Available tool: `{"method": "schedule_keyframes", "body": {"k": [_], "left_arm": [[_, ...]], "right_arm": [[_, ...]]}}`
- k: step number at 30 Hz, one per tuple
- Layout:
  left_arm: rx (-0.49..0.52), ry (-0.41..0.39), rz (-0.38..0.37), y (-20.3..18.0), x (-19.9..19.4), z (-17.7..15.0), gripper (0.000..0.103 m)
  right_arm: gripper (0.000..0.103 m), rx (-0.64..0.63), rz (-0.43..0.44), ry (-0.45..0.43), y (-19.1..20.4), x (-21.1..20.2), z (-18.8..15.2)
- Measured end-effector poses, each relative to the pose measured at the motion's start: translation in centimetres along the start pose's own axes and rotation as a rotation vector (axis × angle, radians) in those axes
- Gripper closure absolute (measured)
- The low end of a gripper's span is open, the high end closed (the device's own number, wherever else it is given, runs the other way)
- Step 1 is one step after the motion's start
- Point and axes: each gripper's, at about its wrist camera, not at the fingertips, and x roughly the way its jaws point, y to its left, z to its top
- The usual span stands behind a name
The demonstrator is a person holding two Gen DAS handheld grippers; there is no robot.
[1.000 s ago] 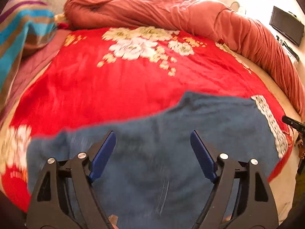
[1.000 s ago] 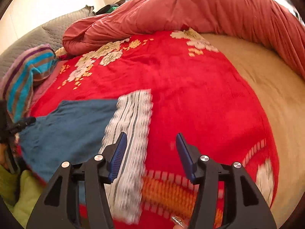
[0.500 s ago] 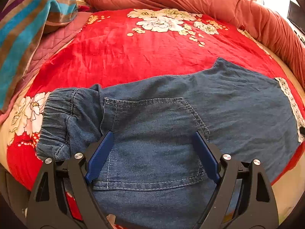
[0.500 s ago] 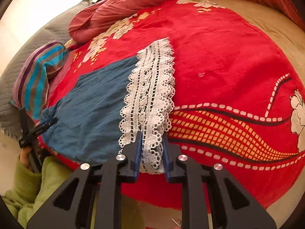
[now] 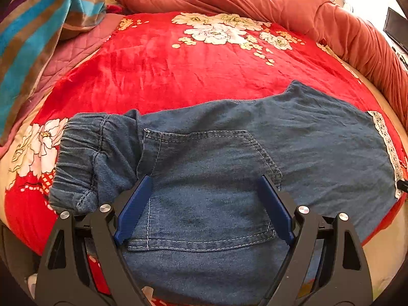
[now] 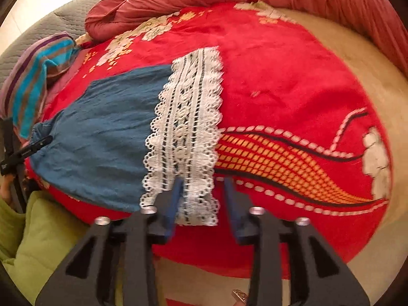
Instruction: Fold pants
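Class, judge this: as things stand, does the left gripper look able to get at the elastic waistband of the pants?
Probably yes. The left gripper is open over the pocket, and the waistband lies uncovered just to its left on the red blanket, with nothing between them.

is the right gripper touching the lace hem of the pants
Cannot tell. In the right wrist view the right gripper has its jaws open around the lace hem, but blur hides any contact.

- The left wrist view looks low and close across the denim pants (image 5: 229,158) at the waistband end, facing the bed's far side.
- The right wrist view sits close at their lace hem (image 6: 186,132).
- Both views share the pants and the red floral blanket (image 5: 178,76).
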Motion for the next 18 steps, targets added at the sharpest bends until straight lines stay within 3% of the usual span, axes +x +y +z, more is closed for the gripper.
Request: {"method": "schedule_keyframes", "body": {"k": [5, 9, 15, 18], "left_arm": [[-0.017, -0.058, 0.001, 0.0, -2.3, 0.0, 0.022], [-0.016, -0.087, -0.01, -0.8, -4.0, 0.1, 0.021], [0.122, -0.065, -0.061, -6.1, -4.1, -0.7, 0.016], [0.215, -0.023, -0.018, -8.4, -2.5, -2.0, 0.015]], "right_arm": [[0.043, -0.026, -0.033, -0.147, 0.6, -3.6, 1.1], [0.033, -0.113, -0.002, -0.218, 3.4, -4.2, 1.9], [0.033, -0.295, 0.035, -0.183, 10.1, -0.6, 1.7], [0.033, -0.36, 0.024, -0.174, 12.6, 1.1, 1.4]]}}
